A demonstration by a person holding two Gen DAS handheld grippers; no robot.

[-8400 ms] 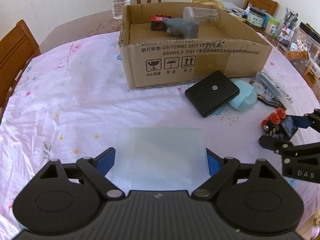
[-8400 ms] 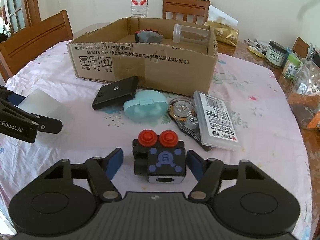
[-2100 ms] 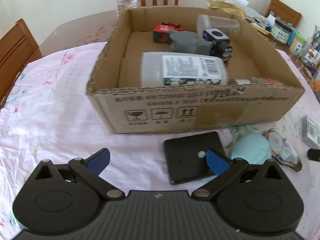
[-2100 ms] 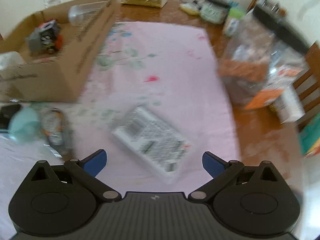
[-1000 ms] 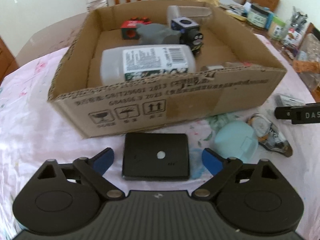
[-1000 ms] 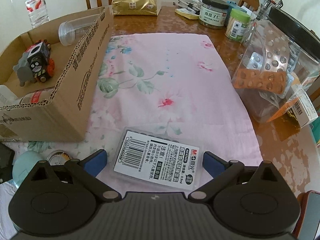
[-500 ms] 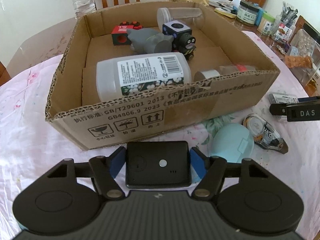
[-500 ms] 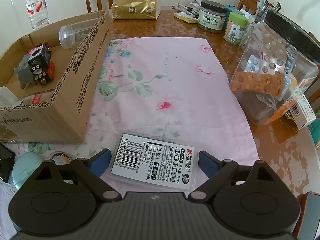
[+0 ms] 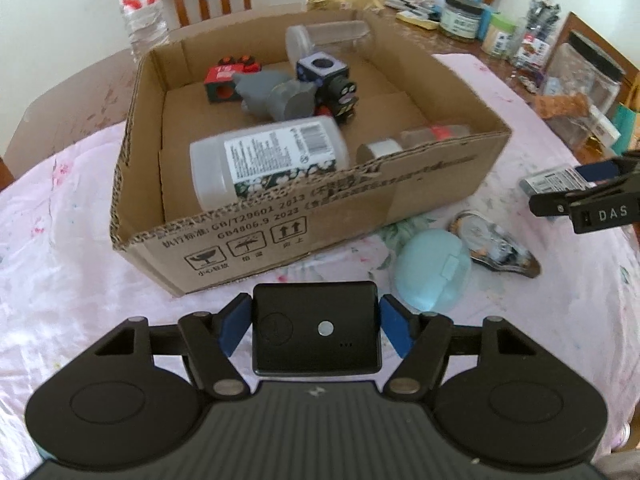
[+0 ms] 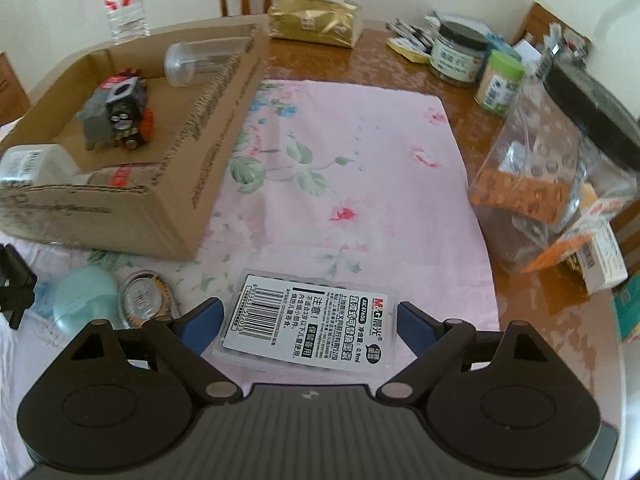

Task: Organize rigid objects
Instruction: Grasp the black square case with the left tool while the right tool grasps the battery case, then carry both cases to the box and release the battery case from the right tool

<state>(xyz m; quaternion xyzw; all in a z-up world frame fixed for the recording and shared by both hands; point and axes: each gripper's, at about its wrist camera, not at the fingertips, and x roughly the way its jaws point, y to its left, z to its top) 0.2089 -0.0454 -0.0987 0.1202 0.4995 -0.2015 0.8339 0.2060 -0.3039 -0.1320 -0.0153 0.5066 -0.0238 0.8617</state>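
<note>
1. Since half a second ago, my left jaws (image 9: 315, 328) have come up off the desk (image 9: 60, 240) with the black box (image 9: 316, 328) clamped between the blue pads, both touching its sides.
2. Just beyond it stands the cardboard box (image 9: 256, 236), open-topped, already holding a white labelled bottle (image 9: 268, 160), a grey toy (image 9: 276, 96), a clear jar (image 9: 328, 38) and small toy blocks.
3. To the right of the black box, the mint case (image 9: 430, 268) and the tape dispenser (image 9: 496, 246) lie on the desk, just beside each other.
4. Further right, my right jaws (image 10: 308, 320) sit around the labelled plastic case (image 10: 310, 318); the pads look pressed to its short ends, though I cannot tell for sure that the grip is firm.
5. Judging by this, the step in hand is carrying both flat items to the cardboard box.
6. Next, I would need to clear the near wall and set the black box on bare floor beside the bottle, then bring the plastic case over the right wall.
</note>
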